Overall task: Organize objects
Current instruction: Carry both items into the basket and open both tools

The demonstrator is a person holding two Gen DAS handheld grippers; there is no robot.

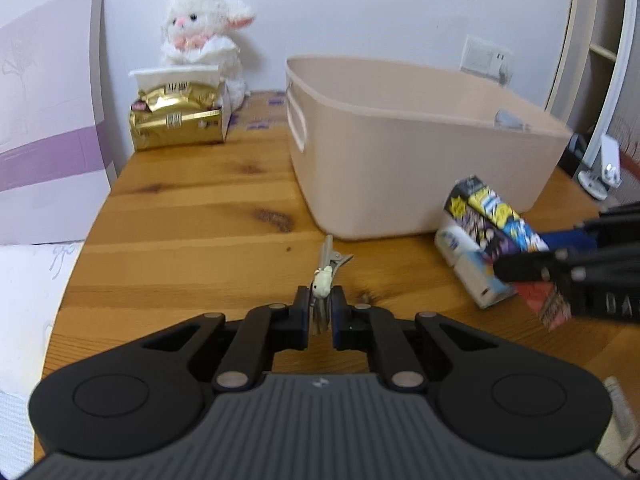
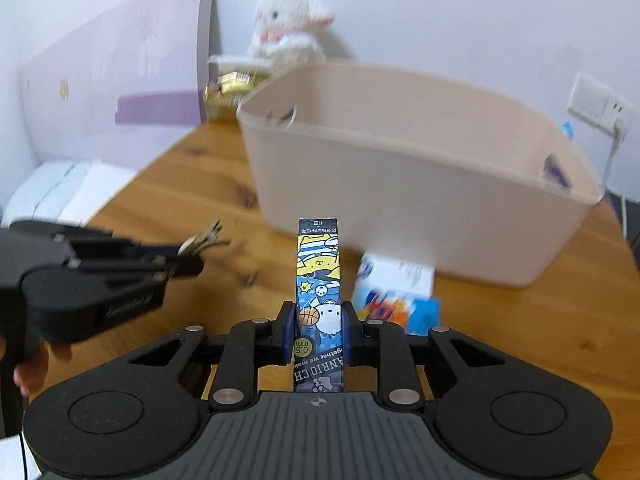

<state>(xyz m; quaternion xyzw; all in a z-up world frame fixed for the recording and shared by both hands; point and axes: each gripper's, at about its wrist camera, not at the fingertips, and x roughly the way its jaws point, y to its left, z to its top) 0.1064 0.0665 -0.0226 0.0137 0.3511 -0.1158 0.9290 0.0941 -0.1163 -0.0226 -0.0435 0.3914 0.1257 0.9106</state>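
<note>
My left gripper [image 1: 320, 310] is shut on a metal hair clip [image 1: 325, 276] with a small pale charm, held above the wooden table [image 1: 200, 208]. It also shows in the right wrist view [image 2: 192, 254] at the left with the clip [image 2: 204, 240]. My right gripper [image 2: 318, 330] is shut on a long cartoon-printed pen box [image 2: 319, 280], lifted in front of the beige plastic bin [image 2: 420, 184]. The left wrist view shows that box [image 1: 496, 220] at the right, beside the bin [image 1: 400, 160].
A small white and blue box [image 2: 396, 292] lies on the table by the bin's front wall. A white plush lamb [image 1: 204, 32] and a gold packet [image 1: 176, 120] stand at the far left. A purple and white board [image 1: 48, 120] leans at the left edge.
</note>
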